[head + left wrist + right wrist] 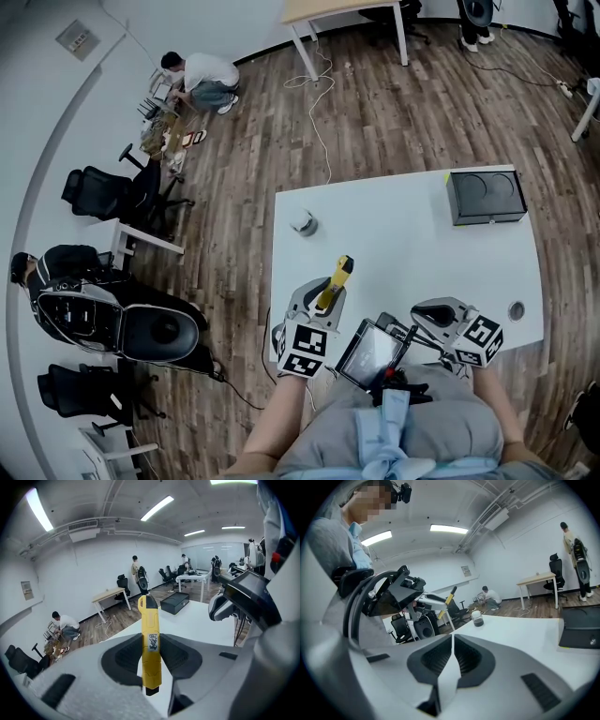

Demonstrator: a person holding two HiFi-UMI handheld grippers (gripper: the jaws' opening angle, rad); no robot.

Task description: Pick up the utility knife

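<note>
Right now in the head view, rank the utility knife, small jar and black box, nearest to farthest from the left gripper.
1. utility knife: held between the jaws of the left gripper, tip pointing up and away.
2. small jar: just beyond the gripper, near the left edge of the table.
3. black box: far right corner of the table.

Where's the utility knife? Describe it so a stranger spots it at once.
Find the white table; over its near left corner the left gripper is shut on the utility knife. It is the only yellow thing there, slim with black ends.
</note>
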